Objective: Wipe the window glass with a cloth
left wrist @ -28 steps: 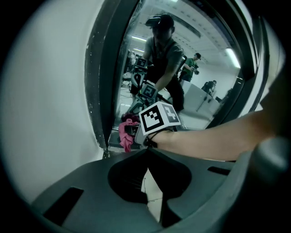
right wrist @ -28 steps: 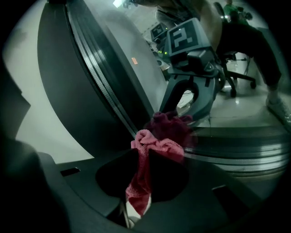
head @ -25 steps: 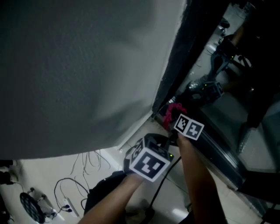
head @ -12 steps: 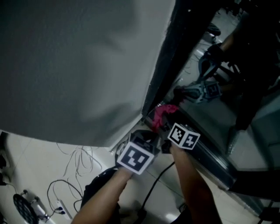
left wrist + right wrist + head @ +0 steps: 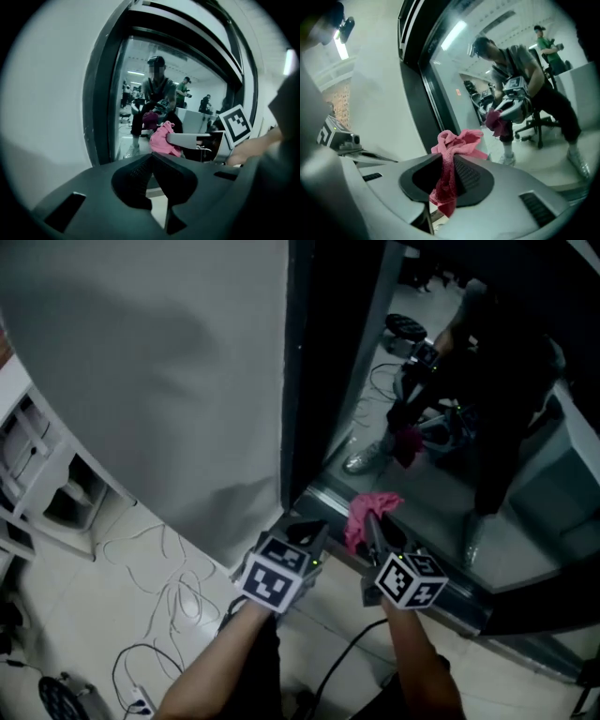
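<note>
The right claw pinches the pink cloth close to the window glass. The left claw is shut, empty. I think wiping has hardly started.

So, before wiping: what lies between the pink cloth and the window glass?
Nothing visible: right gripper view shows the pink cloth facing bare window glass.

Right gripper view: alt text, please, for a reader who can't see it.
The right hand-held gripper has its jaws shut on a pink cloth, whose bunched end sticks out towards the window glass ahead. The glass mirrors a person holding the same cloth; a dark frame runs up the left.
</note>
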Available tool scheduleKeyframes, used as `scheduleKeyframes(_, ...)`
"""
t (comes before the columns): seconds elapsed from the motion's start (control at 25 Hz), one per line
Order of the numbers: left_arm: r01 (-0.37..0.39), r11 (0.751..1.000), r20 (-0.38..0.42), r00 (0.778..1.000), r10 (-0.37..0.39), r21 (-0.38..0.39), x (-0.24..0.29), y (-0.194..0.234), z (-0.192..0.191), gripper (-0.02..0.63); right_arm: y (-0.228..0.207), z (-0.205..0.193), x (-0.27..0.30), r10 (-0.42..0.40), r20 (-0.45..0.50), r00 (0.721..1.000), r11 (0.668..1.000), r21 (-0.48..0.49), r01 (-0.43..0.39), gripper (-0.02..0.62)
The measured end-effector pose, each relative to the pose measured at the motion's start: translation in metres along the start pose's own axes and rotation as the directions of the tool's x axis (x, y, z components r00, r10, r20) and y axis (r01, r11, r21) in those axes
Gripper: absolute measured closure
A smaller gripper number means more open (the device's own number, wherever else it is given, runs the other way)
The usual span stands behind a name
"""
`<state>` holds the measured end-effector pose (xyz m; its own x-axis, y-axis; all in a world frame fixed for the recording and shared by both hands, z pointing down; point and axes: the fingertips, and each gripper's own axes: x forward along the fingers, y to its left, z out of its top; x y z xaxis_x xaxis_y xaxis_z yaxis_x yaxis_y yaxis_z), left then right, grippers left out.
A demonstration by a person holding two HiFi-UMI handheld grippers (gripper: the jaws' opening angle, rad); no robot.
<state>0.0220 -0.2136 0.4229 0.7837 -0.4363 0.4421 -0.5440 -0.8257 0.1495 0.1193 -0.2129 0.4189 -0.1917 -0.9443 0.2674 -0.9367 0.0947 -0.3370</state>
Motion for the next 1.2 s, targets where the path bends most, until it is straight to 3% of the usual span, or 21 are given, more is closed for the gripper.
scheduleKeyframes(0.24,0.054,0.997,0.104,0.993,-0.061,0.063,-0.03,-0.057,0.06,0.601,0.011,0.061,-0.093,-0.016,0.112,0.994,0.992,-0.125,0.03,0.523)
scheduleKeyframes(0.48,0.117,0.985,0.175,0.975,-0.138,0.124,-0.056,-0.135,0.101,0.601,0.011,0.11,-0.189,-0.056,0.214,0.975,0.978,-0.183,0.096,0.523)
scheduleKeyframes(0.76,0.186,0.958,0.209,0.95,-0.232,0.219,-0.08,-0.226,0.133,0.601,0.012,0.138,-0.283,-0.11,0.302,0.947,0.966,-0.192,0.174,0.522)
scheduleKeyframes(1.2,0.274,0.911,0.225,0.909,-0.35,0.309,-0.086,-0.332,0.141,0.601,-0.001,0.15,-0.385,-0.179,0.387,0.905,0.937,-0.215,0.277,0.523)
